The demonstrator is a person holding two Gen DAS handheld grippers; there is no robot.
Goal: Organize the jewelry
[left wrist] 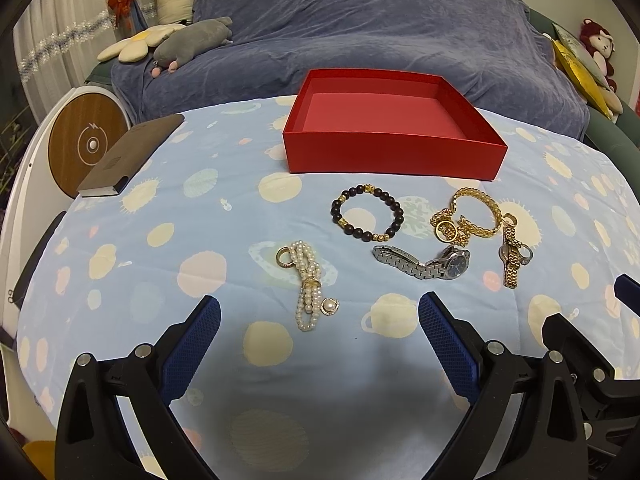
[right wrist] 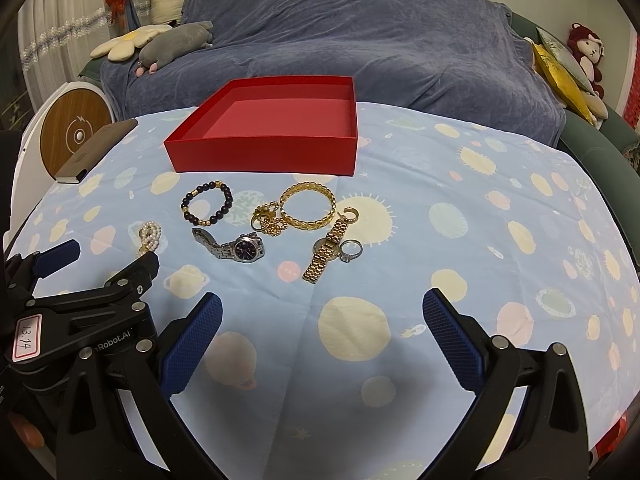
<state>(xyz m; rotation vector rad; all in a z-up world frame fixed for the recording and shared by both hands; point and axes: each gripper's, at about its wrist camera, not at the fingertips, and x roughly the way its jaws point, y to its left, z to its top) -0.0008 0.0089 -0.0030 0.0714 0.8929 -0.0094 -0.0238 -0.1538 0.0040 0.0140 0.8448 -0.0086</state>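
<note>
Both grippers are just hovering low over the table, fingers spread wide, nothing in either one. The left gripper (left wrist: 319,320) has the pearl bracelet (left wrist: 307,285) pretty much dead ahead, lying just past its fingertips and about centred in the gap. The bracelet's long axis runs away from the gripper, slightly tilted, so the fingers would close across its narrow width, which looks like the easy way to grab it. A gold ring (left wrist: 285,257) touches its far end and a pearl ring (left wrist: 330,305) sits against its near right side.

The right gripper (right wrist: 322,315) has nothing that close. Ahead of it and a bit left are the gold watch (right wrist: 325,250), strap pointing roughly away, and the silver watch (right wrist: 232,247) lying crosswise further left.

Beyond all of it is the red box (left wrist: 394,120), open and empty, straight out from the left gripper.

My guess is the left hand goes first, since the pearls are nearest.
</note>
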